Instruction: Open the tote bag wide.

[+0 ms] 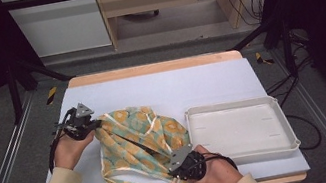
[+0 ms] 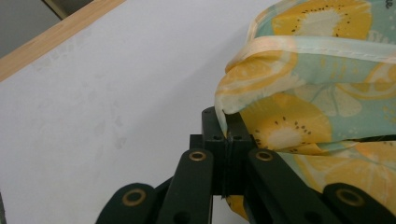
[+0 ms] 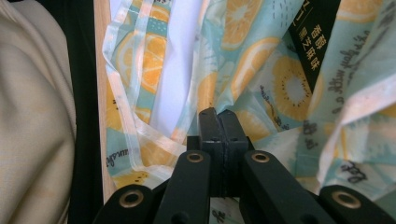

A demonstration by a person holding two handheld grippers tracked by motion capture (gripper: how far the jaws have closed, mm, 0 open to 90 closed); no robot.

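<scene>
A thin teal bag (image 1: 139, 141) printed with orange and kiwi slices lies crumpled on the white mat (image 1: 175, 84). My left gripper (image 1: 98, 124) is at the bag's upper left corner. In the left gripper view its jaws (image 2: 226, 123) are pressed together on a fold of the bag's pale rim (image 2: 317, 70). My right gripper (image 1: 172, 168) is at the bag's lower right, near the front edge. Its jaws (image 3: 219, 119) are closed with the printed film (image 3: 280, 84) bunched around and under them.
A shallow white tray (image 1: 234, 105) stands on the right side of the mat, just right of the bag. The table's wooden front edge (image 3: 99, 70) runs close to the right gripper, with a cream sleeve (image 3: 32, 116) beside it. Dark frame posts stand at both sides.
</scene>
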